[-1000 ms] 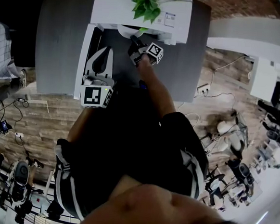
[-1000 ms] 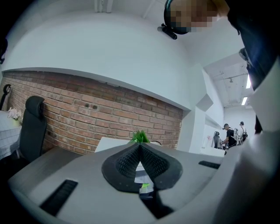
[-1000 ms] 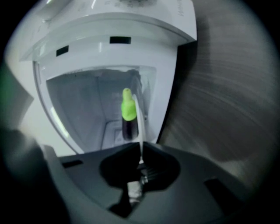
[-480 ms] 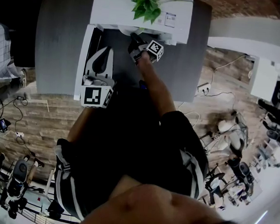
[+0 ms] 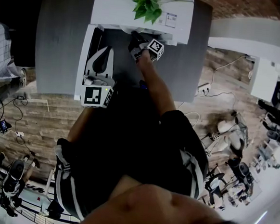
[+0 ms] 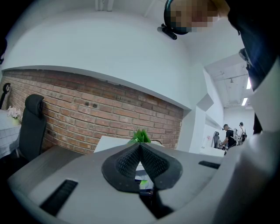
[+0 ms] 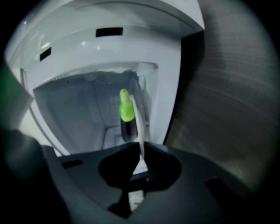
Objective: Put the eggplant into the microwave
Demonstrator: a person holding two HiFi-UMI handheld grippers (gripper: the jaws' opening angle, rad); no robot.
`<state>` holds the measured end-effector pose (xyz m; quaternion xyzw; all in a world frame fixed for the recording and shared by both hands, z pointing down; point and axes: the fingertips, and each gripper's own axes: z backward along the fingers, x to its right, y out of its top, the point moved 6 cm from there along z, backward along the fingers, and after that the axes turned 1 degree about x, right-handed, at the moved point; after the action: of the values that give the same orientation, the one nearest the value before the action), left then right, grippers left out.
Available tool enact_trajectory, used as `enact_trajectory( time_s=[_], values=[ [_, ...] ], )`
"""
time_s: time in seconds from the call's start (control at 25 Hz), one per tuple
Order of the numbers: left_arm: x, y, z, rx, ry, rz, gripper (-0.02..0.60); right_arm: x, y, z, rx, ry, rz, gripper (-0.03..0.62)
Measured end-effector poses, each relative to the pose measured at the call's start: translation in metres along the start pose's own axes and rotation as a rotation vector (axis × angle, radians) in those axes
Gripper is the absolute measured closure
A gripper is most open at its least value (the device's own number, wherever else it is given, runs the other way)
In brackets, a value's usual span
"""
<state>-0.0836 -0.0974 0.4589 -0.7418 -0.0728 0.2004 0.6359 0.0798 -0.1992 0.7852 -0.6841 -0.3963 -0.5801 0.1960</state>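
1. The eggplant (image 7: 127, 127), dark with a bright green stem end, lies just ahead of your right claw (image 7: 141, 153), inside the open microwave (image 7: 109, 48).
2. It rests against a thin white plate (image 7: 139, 131), whose rim runs back between that claw's jaws.
3. Your right claw is pinched almost fully together on that rim, reaching into the microwave's mouth.
4. The microwave's door (image 5: 85, 56) stands open to the left of that claw, over the grey surface (image 5: 59, 40).
5. Your left claw (image 6: 140, 146) is closed tip to tip with nothing in it, beside the door and apart from the right claw.
6. Ahead of the left claw, a green plant (image 6: 141, 135) sits on top of the microwave, with a brick wall (image 6: 87, 113) behind it.
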Motion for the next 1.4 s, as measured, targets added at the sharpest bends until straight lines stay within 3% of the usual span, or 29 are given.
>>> enact_trajectory(
  time_s=[0.12, 0.28, 0.48, 0.76, 0.92, 1.08, 1.24, 1.4],
  values=[
    [-0.001, 0.001, 0.000, 0.004, -0.001, 0.001, 0.546, 0.001, 0.001, 0.001, 0.011, 0.008, -0.009, 0.543],
    [0.000, 0.000, 0.001, 0.006, -0.004, 0.003, 0.546, 0.002, 0.001, 0.003, 0.019, 0.020, -0.022, 0.450],
    [0.000, 0.002, 0.002, 0.012, -0.009, 0.004, 0.546, -0.003, -0.003, 0.011, 0.027, -0.033, 0.050, 0.444],
    [0.002, 0.006, 0.007, 0.026, -0.016, 0.002, 0.546, -0.010, -0.008, 0.029, 0.027, -0.149, 0.357, 0.444],
    [0.003, 0.006, 0.008, 0.032, -0.021, 0.002, 0.546, -0.021, -0.014, 0.036, 0.002, -0.276, 0.675, 0.455],
    [0.003, 0.007, 0.011, 0.035, -0.022, 0.003, 0.546, -0.033, -0.021, 0.039, -0.001, -0.410, 0.989, 0.549],
    [0.002, 0.008, 0.011, 0.037, -0.021, 0.005, 0.546, -0.036, -0.032, 0.030, -0.063, -0.488, 1.124, 0.549],
    [0.000, 0.007, 0.011, 0.037, -0.019, 0.008, 0.546, -0.034, -0.039, 0.021, -0.091, -0.520, 1.162, 0.549]
  ],
)
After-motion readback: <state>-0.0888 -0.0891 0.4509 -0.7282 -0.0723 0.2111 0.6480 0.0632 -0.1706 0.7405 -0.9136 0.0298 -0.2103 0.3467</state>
